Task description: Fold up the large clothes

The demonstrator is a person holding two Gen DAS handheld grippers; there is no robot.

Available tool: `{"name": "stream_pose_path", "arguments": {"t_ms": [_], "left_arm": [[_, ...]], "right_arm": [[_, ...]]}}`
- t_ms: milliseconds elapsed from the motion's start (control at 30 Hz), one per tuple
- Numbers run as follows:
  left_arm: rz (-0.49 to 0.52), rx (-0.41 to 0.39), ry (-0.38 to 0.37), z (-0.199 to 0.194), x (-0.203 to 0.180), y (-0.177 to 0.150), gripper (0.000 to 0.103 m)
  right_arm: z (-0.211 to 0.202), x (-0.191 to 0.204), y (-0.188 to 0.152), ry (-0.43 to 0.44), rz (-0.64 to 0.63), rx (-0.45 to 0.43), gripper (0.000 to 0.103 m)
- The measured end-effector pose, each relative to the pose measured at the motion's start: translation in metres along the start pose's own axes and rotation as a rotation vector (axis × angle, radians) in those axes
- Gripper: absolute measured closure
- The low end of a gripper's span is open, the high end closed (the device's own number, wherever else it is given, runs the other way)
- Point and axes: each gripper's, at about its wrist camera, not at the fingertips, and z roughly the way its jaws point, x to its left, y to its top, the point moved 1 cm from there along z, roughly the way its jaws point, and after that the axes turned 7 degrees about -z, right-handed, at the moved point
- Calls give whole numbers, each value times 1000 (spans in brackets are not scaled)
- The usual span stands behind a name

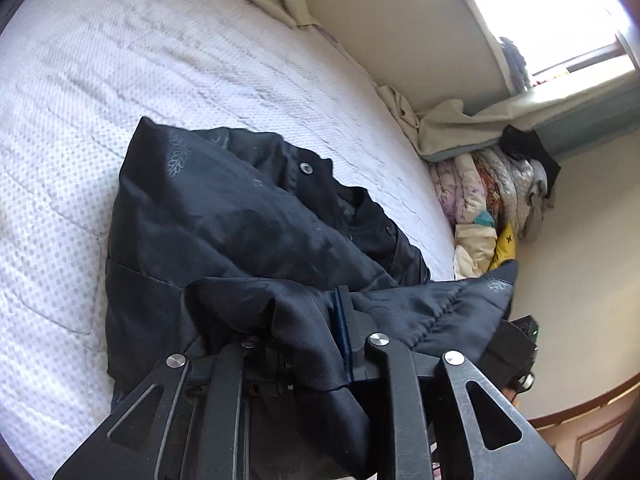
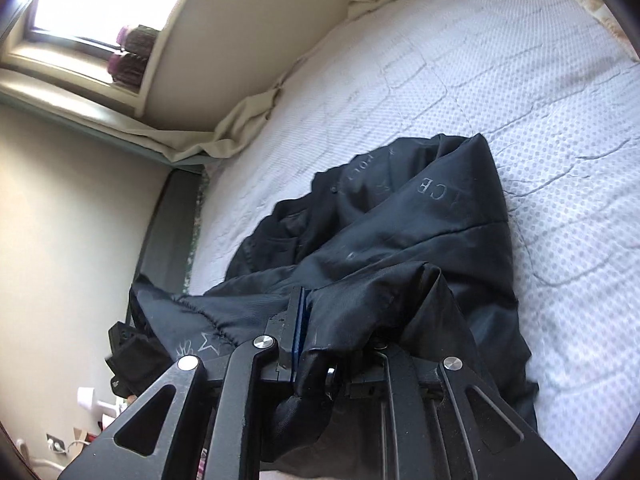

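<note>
Closest to you, your left gripper (image 1: pixel 340 320) was clamped on a fold of the dark jacket (image 1: pixel 224 216) at the bottom centre of the left wrist view, cloth bunched over its left finger. Your right gripper (image 2: pixel 300 320) was pinched the same way on the jacket (image 2: pixel 400 232) at the bottom centre of its own view. Between the two grips the held edge ran sideways, stretched toward the lower right in the left view and the lower left in the right view. From that edge the jacket's bulk lay forward, away from both grippers, resting crumpled on the white bedspread (image 1: pixel 120 80), its snap button (image 1: pixel 306 168) near mid-frame. Neither hand looked nearer. Ahead, bare bedspread (image 2: pixel 500 60) gave room to carry the edge forward. The bed's side edge and the pile of folded bedding (image 1: pixel 488 200) beyond it limited sideways travel.
</note>
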Motion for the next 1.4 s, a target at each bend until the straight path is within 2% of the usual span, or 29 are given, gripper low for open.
{"name": "stream_pose_path", "arguments": {"t_ms": [100, 167, 200, 233, 267, 367, 500, 600, 700, 767, 900, 1000, 1067, 1100, 1133, 1167, 1200, 1233, 1333, 1400], "left_arm": [[-54, 3, -14, -1, 7, 10, 70], [-79, -25, -44, -8, 10, 14, 55], [-93, -45, -56, -12, 12, 15, 50], [-110, -68, -68, -15, 14, 16, 42], [-123, -89, -78, -19, 15, 18, 35], [-136, -152, -83, -28, 17, 20, 26], [-103, -314, 16, -51, 19, 24, 17], [-61, -309, 69, -49, 21, 26, 16], [-34, -277, 121, -37, 21, 22, 17], [4, -261, 156, -27, 18, 21, 17], [37, -227, 162, -14, 14, 19, 20], [30, -187, 158, -2, 17, 20, 39], [37, -174, 175, 4, 21, 17, 63], [38, -162, 174, 6, 23, 17, 69], [38, -154, 175, 8, 25, 15, 76], [36, -156, 183, 9, 26, 15, 81], [35, -166, 199, 7, 27, 14, 83], [29, -181, 220, 4, 28, 13, 84], [-11, -195, 251, 2, 36, 15, 84], [-42, -174, 262, 9, 46, 15, 79]], "right_arm": [[11, -1, 7, -15, 2, 7, 88], [15, -2, 12, -16, -3, 3, 78], [16, -3, 14, -10, 4, -3, 69], [16, -5, 16, -1, 18, -13, 61], [16, -6, 17, 7, 32, -20, 58], [17, -14, 21, 46, 99, -32, 45], [7, -15, 26, 98, 152, -75, 36], [-5, -10, 29, 57, 124, -122, 34], [-20, -2, 32, -25, 60, -168, 32], [-28, 4, 33, -115, 1, -183, 32], [-27, 10, 30, -267, -108, -175, 32], [-16, 7, 28, -291, -133, -131, 32], [-9, 3, 26, -305, -147, -107, 32], [-5, 3, 25, -315, -159, -98, 39], [0, 2, 24, -326, -174, -85, 52], [6, 3, 22, -348, -182, -71, 59], [8, 2, 20, -375, -187, -65, 72], [12, 0, 19, -423, -194, -59, 80], [19, -10, 17, -490, -168, -40, 85], [26, -18, 16, -507, -150, -24, 86]]}}
